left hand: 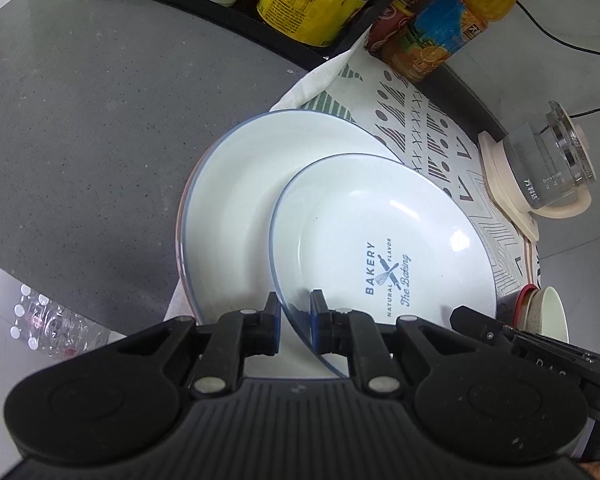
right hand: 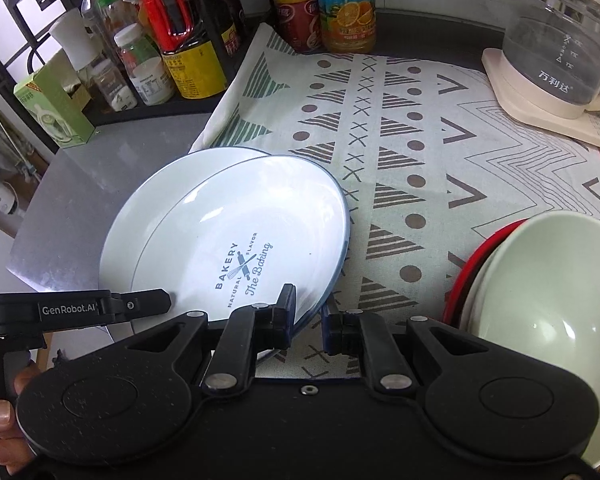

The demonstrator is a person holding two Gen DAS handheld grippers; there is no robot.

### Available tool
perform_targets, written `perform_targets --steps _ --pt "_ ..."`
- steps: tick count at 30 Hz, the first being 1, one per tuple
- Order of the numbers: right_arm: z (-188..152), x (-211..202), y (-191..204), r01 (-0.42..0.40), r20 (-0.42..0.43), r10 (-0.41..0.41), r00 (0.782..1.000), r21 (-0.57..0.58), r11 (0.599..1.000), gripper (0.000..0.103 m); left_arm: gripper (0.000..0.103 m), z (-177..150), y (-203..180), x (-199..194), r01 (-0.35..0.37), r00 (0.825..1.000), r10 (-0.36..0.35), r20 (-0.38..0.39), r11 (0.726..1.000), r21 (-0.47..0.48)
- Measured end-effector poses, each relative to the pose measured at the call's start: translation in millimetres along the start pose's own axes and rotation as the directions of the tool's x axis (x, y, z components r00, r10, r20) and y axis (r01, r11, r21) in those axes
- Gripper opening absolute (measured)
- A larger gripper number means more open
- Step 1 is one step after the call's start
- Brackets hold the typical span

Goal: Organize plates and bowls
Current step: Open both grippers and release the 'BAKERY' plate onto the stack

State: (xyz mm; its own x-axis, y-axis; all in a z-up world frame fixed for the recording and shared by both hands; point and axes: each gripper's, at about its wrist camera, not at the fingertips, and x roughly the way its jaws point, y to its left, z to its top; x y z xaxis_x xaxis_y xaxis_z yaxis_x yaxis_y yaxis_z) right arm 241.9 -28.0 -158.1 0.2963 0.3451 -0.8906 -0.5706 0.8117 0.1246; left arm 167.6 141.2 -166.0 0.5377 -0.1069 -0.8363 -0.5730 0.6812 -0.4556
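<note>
Two white plates are partly stacked: the Bakery plate (right hand: 244,248) is tilted over the lower plate (left hand: 236,184), its rim clamped by the left gripper (left hand: 295,312). The right gripper (right hand: 309,312) is spread around its rim. Bowls (right hand: 540,280) are nested beside them; squaring is judged outstanding.

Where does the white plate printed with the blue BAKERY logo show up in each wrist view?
Left wrist view: the white blue-rimmed BAKERY plate sits centre-right, overlapping a plain white plate, its near rim between the left gripper fingers.
Right wrist view: same plate, centre-left, rim between the right gripper fingers.
Shared landmark: glass kettle on cream base.
</note>
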Motion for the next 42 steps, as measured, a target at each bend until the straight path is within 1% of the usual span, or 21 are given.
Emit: perform_targets --steps 5,8,10,12,13,16,17,18,20,23,26,31,35,37,40,42 --pt "-1 6 2 0.009 -0.011 -0.009 1.000 -0.003 1.000 0.013 0.012 5 0 0 -0.012 1.000 0.012 -0.018 1.000 0.003" --pt "-1 10 2 0.007 -0.016 -0.007 1.000 0.002 1.000 0.013 0.015 9 -2 -10 -0.046 0.999 0.046 0.023 0.998 0.034" --pt "-2 12 1 0.011 -0.017 -0.010 1.000 0.011 1.000 0.013 0.015 15 -2 -16 -0.056 0.998 0.054 0.042 0.997 0.044" --pt "-1 14 0 0.014 -0.017 -0.013 1.000 0.018 1.000 0.013 0.024 22 0 -21 -0.076 0.996 0.074 0.054 0.996 0.042" --pt "-1 15 -1 0.010 -0.019 -0.009 1.000 0.025 1.000 0.013 0.026 25 1 -24 -0.087 0.994 0.085 0.066 0.995 0.042" --pt "-1 18 -2 0.006 -0.024 -0.005 1.000 0.040 0.999 0.013 0.040 31 4 -33 -0.119 0.987 0.114 0.110 0.992 0.042" --pt "-1 19 -2 0.006 -0.024 -0.005 1.000 0.042 0.999 0.014 0.047 33 5 -34 -0.130 0.985 0.124 0.123 0.991 0.043" --pt "-1 20 -2 0.005 -0.023 -0.004 1.000 0.046 0.999 0.014 0.050 35 6 -35 -0.148 0.980 0.141 0.140 0.988 0.042" --pt "-1 22 -2 0.006 -0.025 -0.005 1.000 0.053 0.999 0.014 0.052 38 10 -33 -0.185 0.972 0.178 0.153 0.982 0.031" --pt "-1 26 0 0.005 -0.032 -0.003 0.999 0.057 0.998 0.015 0.052 41 16 -28 -0.165 0.979 0.163 0.122 0.986 0.010" --pt "0 29 3 0.018 -0.038 -0.017 0.999 0.043 0.999 0.018 0.052 40 17 -24 -0.173 0.979 0.170 0.110 0.985 0.016" --pt "1 33 6 0.029 -0.048 -0.027 0.998 0.031 0.999 0.020 0.052 37 17 -19 -0.153 0.984 0.151 0.097 0.988 0.014" --pt "1 37 9 0.037 -0.058 -0.036 0.998 0.027 0.999 0.023 0.051 33 16 -12 -0.180 0.980 0.177 0.092 0.983 0.033" --pt "2 37 10 0.042 -0.059 -0.040 0.997 0.029 0.999 0.023 0.048 32 18 -11 -0.187 0.978 0.182 0.097 0.982 0.037" --pt "2 38 9 0.040 -0.060 -0.037 0.997 0.039 0.998 0.023 0.042 31 23 -12 -0.155 0.983 0.152 0.107 0.988 0.023" --pt "2 38 8 0.036 -0.062 -0.033 0.997 0.047 0.998 0.024 0.034 31 24 -13 -0.137 0.985 0.135 0.111 0.990 0.015"
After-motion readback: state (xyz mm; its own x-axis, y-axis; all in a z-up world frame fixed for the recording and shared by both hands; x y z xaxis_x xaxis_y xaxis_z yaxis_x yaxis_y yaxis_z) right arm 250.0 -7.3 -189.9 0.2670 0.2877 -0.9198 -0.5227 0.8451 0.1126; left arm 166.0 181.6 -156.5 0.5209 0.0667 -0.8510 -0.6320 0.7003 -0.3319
